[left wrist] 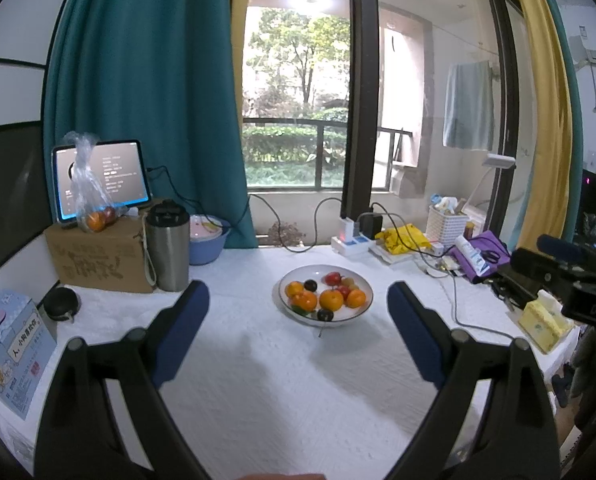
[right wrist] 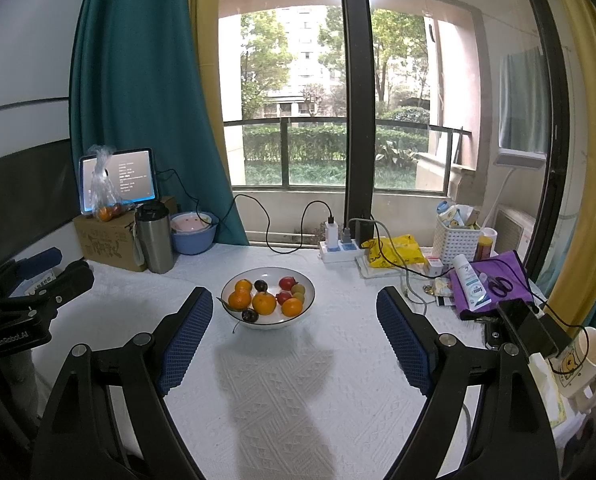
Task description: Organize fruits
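A white bowl [left wrist: 361, 308] stands mid-table on the white cloth, also in the right wrist view [right wrist: 305, 304]. It holds several oranges [left wrist: 331, 300], red fruits [left wrist: 333, 278], dark plums [left wrist: 325, 314] and a green one [right wrist: 298, 289]. A clear bag with an orange and a red fruit [left wrist: 96, 220] sits on the cardboard box [left wrist: 98, 256] at back left. My left gripper [left wrist: 298, 304] is open and empty, short of the bowl. My right gripper [right wrist: 294, 312] is open and empty, also short of the bowl.
A steel tumbler [left wrist: 168, 252], a blue basin [left wrist: 208, 244] and a tablet [left wrist: 102, 180] stand at back left. A power strip [right wrist: 339, 250], yellow bag [right wrist: 395, 250], white basket [right wrist: 455, 238], purple pouch with tube and scissors [right wrist: 485, 284] and mug [right wrist: 589, 360] crowd the right.
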A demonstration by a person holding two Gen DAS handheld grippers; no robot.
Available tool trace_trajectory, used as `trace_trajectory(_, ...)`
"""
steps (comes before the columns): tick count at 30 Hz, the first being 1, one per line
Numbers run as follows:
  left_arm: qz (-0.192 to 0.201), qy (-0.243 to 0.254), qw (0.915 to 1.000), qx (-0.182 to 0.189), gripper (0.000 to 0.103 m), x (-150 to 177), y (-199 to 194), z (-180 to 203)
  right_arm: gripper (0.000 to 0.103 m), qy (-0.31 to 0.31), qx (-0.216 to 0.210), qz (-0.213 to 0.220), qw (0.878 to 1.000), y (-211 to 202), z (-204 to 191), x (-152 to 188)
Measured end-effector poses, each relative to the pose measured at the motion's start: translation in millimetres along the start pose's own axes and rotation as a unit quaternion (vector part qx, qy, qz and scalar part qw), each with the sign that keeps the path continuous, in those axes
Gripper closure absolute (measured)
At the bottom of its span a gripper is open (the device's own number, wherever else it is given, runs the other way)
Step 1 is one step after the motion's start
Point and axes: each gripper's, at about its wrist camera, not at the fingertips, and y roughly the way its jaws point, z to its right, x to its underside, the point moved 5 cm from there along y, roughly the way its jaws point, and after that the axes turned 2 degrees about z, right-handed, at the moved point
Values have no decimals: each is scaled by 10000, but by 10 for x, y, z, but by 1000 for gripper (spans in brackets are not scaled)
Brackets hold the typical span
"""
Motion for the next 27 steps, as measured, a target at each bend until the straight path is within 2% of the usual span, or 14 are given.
trace_trajectory(27,12,-44,10000,0,11,-4,-18,4,16,-3,19,0,10000,-20,12,19)
